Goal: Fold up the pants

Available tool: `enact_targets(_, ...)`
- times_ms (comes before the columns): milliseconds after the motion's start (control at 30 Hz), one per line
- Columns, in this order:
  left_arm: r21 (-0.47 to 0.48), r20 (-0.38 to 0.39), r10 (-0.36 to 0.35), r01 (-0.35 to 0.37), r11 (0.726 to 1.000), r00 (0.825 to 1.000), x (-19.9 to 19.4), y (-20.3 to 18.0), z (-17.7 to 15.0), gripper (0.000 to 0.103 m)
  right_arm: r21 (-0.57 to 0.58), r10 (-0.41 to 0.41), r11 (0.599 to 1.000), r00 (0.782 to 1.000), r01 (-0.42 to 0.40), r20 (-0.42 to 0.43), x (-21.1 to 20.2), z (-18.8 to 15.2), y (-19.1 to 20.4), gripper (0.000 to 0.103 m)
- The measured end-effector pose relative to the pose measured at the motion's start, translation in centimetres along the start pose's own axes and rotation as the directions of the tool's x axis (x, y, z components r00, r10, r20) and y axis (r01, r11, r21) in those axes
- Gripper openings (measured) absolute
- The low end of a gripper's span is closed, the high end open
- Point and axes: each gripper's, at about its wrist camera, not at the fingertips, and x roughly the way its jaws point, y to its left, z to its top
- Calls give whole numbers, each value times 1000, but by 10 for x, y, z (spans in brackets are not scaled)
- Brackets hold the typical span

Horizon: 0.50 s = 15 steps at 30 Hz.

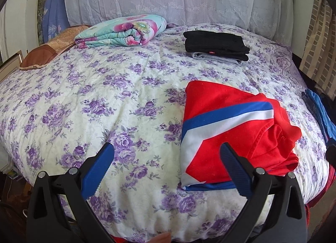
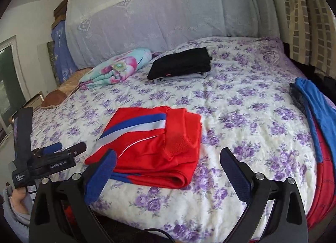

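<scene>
While the red pants [image 2: 153, 148] lie folded into a compact bundle near the foot edge of the bed [image 2: 241, 121], both tools hang back from them with nothing held. The left hand-held gripper [image 1: 168, 169] has its two blue-padded fingers spread wide, its right finger in front of the pants' near corner but not closed on it; whether it touches the cloth I cannot tell. The right hand-held gripper [image 2: 168, 171] is likewise spread and empty, with the pants' near fold just past its left finger. From how the cloth lies, doubled over with the blue and white stripe on top, I judge the folding of this pair is done or nearly done, and the bundle probably waits to be moved.

Farther up the bed from the red pants sits one stack of folded clothes [image 2: 180, 66], a black piece on a grey one, likely the place for finished items. Beside that stack, toward the headboard, lies one folded floral blanket [image 2: 117, 68]. To the right of the red pants, at the bed's edge, a blue garment [image 2: 315, 104] is draped over a red one, seemingly still unfolded.

Counted: two grippers, one red pair, one finished stack of two, one blanket.
</scene>
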Motion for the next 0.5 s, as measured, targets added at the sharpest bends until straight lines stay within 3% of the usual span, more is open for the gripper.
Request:
enact_targets(133, 35, 7, -64, 63, 997, 998, -15, -14, -1, 98, 55, 25, 998, 999, -24, -22, 6, -1, 2, 99)
enact_targets(300, 112, 20, -47, 44, 993, 999, -32, -35, -2, 98, 55, -7, 998, 999, 9, -35, 9, -11, -3, 99)
enact_targets(500, 119, 19, -67, 64, 991, 998, -35, -41, -5, 98, 111, 10, 994, 1000, -8, -19, 7, -11, -19, 99)
